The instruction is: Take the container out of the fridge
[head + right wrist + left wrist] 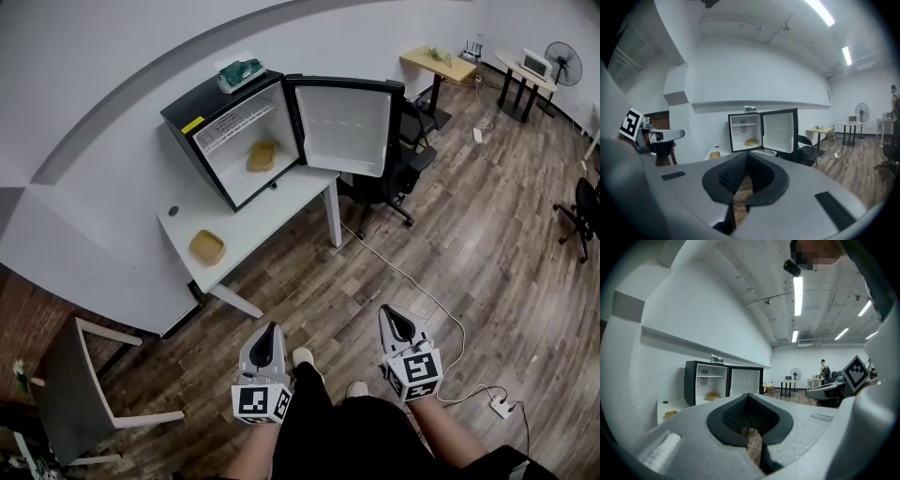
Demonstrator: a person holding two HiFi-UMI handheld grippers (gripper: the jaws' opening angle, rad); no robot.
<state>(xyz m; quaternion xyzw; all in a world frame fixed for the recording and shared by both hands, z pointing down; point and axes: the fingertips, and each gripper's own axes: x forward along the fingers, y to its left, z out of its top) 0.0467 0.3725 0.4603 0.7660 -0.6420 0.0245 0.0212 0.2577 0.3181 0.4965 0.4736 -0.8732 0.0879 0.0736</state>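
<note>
- The container [262, 156] is a shallow tan tray with rounded corners, lying inside the open fridge [202, 108] on its bottom.
- The left gripper [273, 330] and right gripper [392, 314] are well away from the fridge, jaws together and empty.

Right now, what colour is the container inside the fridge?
The container is yellowish tan; head view shows it best.

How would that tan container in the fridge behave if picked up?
The container looks small and shallow, so probably light. Low and wide on the fridge floor, it should slide rather than tip or roll. Its stiffness cannot be judged from here.
</note>
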